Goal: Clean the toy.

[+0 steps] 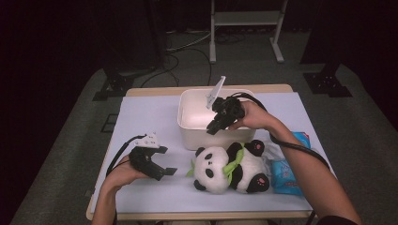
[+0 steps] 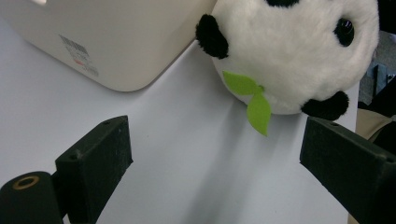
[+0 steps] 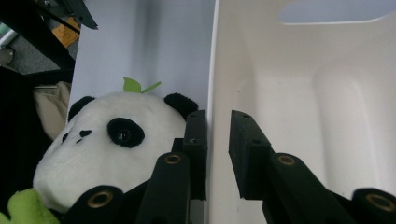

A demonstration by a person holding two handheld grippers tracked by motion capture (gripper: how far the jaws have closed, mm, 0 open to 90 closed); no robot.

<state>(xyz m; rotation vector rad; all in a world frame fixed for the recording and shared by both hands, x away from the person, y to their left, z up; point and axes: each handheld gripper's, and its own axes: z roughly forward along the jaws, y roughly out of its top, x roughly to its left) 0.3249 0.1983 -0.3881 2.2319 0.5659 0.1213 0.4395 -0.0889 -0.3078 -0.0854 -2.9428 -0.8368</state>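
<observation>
A white plastic bin (image 1: 197, 137) stands at the middle back of the table. In front of it a plush panda (image 1: 225, 168) with green leaves lies on its back. My right gripper (image 1: 214, 128) points down over the bin's near wall; in the right gripper view the jaws straddle that wall (image 3: 212, 70) with a small gap, one jaw inside the bin (image 3: 299, 116), the other on the side of the panda (image 3: 107, 154). My left gripper (image 1: 167, 161) rests low at the left, open and holding nothing, facing the panda's head (image 2: 289, 56) and the bin's corner (image 2: 116, 42).
A blue packet (image 1: 284, 171) lies right of the panda near the table's right edge. The lilac table cover (image 1: 141, 122) is bare at the left. Beyond the table stand a white frame (image 1: 246, 18) and dark stand feet (image 1: 112, 86).
</observation>
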